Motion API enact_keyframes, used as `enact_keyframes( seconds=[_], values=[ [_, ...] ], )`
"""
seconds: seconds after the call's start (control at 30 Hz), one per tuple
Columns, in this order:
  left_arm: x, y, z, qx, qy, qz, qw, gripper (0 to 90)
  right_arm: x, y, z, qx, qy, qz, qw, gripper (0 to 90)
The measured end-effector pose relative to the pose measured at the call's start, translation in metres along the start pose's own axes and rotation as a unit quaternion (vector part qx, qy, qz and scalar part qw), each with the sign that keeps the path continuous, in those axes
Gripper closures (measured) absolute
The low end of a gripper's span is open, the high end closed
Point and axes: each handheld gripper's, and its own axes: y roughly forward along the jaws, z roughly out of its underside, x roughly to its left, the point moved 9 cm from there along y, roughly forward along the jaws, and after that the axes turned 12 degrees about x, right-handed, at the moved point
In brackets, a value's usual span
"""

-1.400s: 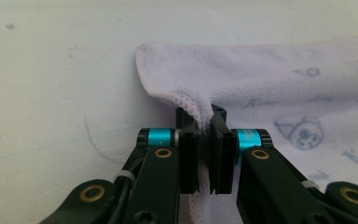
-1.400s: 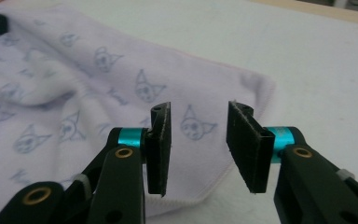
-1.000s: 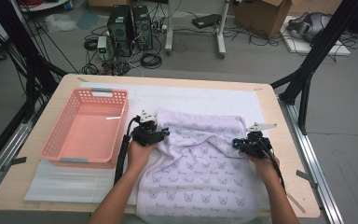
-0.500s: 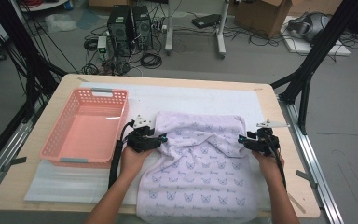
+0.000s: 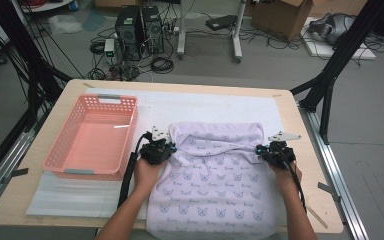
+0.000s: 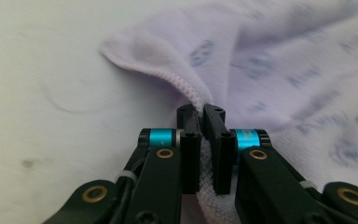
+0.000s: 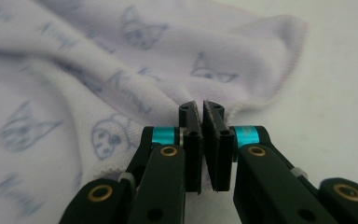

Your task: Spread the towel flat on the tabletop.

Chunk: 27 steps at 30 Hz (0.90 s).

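Newly pinched lilac cat-print towel (image 5: pixel 215 180)

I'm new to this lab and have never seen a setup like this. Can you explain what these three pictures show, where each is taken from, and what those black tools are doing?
There is no robot here: a person at a table holds a hand-held tool with two black jaws in each hand. The high view looks down from above the person's side, so the forearms come in from the bottom. There the left gripper sits at one side edge of a lilac towel printed with little cat faces, and the right gripper at the other. The towel lies on a white mat on the wooden table, beside an empty pink plastic basket. The other two pictures come from small cameras riding on each tool, looking along its jaws. Both show the jaws, which have just been closing, shut on the towel's hem: each tool has pinched an edge.
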Motion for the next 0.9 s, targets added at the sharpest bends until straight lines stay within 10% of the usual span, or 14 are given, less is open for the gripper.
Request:
enact_keyframes(
  seconds=[0.27, 0.37, 0.6, 0.9],
  values=[
    [0.02, 0.015, -0.013, -0.008, -0.051, -0.019, 0.9985, 83.1, -0.018, 0.008, -0.022, -0.037, 0.0, 0.08, 0.9961, 85.6],
    [0.02, 0.014, -0.01, 0.005, -0.07, -0.003, 0.9975, 62.6, -0.022, 0.006, -0.022, -0.041, 0.036, 0.073, 0.9959, 72.3],
    [0.007, -0.012, 0.001, -0.016, -0.032, 0.034, 0.9988, 50.8, -0.029, -0.033, -0.019, -0.09, 0.066, 0.052, 0.9925, 68.4],
    [-0.008, -0.042, 0.028, -0.025, 0.0, 0.058, 0.998, 50.2, 0.011, -0.05, 0.019, -0.066, 0.012, 0.001, 0.9978, 63.7]
  ],
)
